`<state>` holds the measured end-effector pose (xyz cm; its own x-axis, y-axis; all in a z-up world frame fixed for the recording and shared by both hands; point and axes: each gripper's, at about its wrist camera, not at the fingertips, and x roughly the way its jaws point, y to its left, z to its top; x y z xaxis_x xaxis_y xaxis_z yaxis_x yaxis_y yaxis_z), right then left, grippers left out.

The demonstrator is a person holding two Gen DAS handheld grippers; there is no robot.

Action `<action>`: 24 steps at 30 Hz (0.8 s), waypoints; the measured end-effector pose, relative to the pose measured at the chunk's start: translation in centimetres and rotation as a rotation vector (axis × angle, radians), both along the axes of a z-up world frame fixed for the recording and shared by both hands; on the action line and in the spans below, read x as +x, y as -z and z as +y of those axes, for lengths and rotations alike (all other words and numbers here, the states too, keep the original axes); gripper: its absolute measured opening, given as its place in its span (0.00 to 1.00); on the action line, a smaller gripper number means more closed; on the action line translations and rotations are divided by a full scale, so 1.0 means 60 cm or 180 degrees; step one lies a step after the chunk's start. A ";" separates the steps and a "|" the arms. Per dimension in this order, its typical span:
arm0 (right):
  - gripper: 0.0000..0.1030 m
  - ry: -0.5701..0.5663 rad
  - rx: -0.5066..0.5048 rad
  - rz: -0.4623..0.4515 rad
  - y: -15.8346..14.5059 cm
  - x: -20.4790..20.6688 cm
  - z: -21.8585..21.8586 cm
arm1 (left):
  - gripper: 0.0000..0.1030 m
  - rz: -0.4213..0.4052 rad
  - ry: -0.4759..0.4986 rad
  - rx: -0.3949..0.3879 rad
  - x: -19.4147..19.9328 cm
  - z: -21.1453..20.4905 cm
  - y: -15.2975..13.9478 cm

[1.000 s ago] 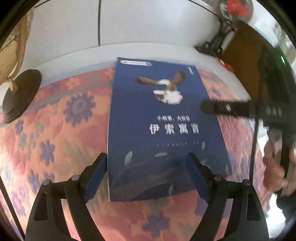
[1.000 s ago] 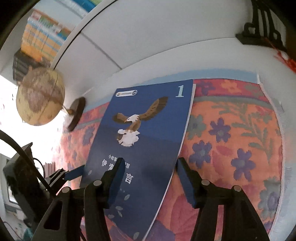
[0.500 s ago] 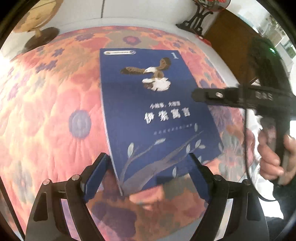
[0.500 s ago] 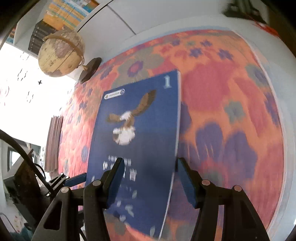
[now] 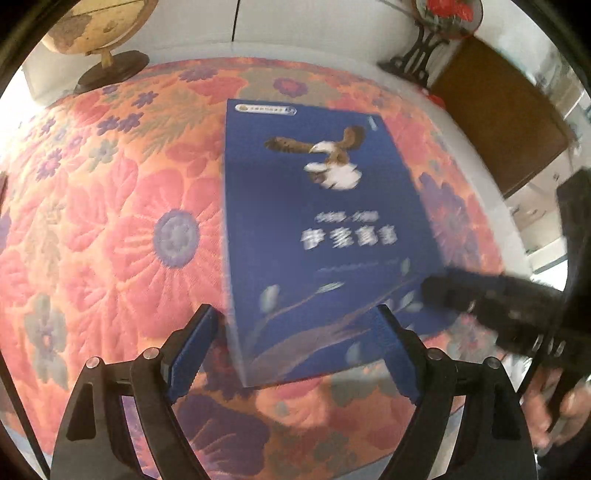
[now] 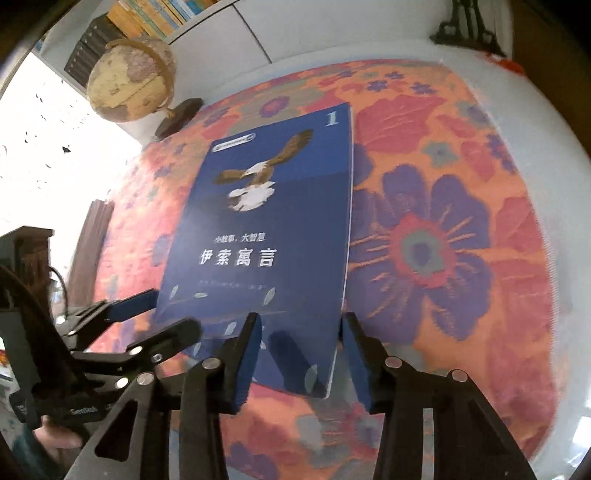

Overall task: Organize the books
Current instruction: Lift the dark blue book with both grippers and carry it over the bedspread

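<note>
A dark blue book [image 5: 317, 236] with an eagle picture and white Chinese title lies flat on a floral orange quilted cloth [image 5: 110, 229]; it also shows in the right wrist view [image 6: 266, 236], marked "1" at its top corner. My left gripper [image 5: 299, 343] is open, its fingers either side of the book's near edge, not clamped. My right gripper [image 6: 299, 350] is open over the book's near right corner. The right gripper's fingers [image 5: 491, 299] show at the book's right edge in the left wrist view. The left gripper [image 6: 122, 332] shows at the book's lower left corner.
A tan globe [image 6: 129, 81] on a dark round base stands at the far left corner. A black ornamental stand [image 5: 421, 55] with a red fan sits at the far right. A bookshelf [image 6: 147, 22] with several books is behind the globe. A brown wooden surface [image 5: 498, 110] lies right of the table.
Both grippers have pulled back and risen, so the book and the floral cloth show from farther off. The book looks in the same place. Both grippers stay open.
</note>
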<state>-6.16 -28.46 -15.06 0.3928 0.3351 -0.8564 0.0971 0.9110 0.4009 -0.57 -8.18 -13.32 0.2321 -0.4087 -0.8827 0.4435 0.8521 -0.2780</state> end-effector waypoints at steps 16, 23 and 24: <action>0.42 0.0399 0.1157 0.0041 0.034 -0.016 -0.071 | 0.81 0.0375 0.0109 -0.1104 0.026 -0.004 -0.061; 0.42 0.0484 0.1391 0.0082 0.043 -0.017 -0.089 | 0.71 0.0877 -0.0193 -0.1301 0.053 0.006 0.023; 0.42 0.0497 0.1423 0.0093 0.044 -0.017 -0.091 | 0.68 0.0958 -0.0217 -0.1404 0.058 0.011 0.025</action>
<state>-7.17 -33.90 -17.72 0.4456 0.6123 -0.6531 0.2362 0.6233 0.7455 2.92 -7.51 -14.80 0.0341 -0.7486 -0.6621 0.2368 0.6497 -0.7224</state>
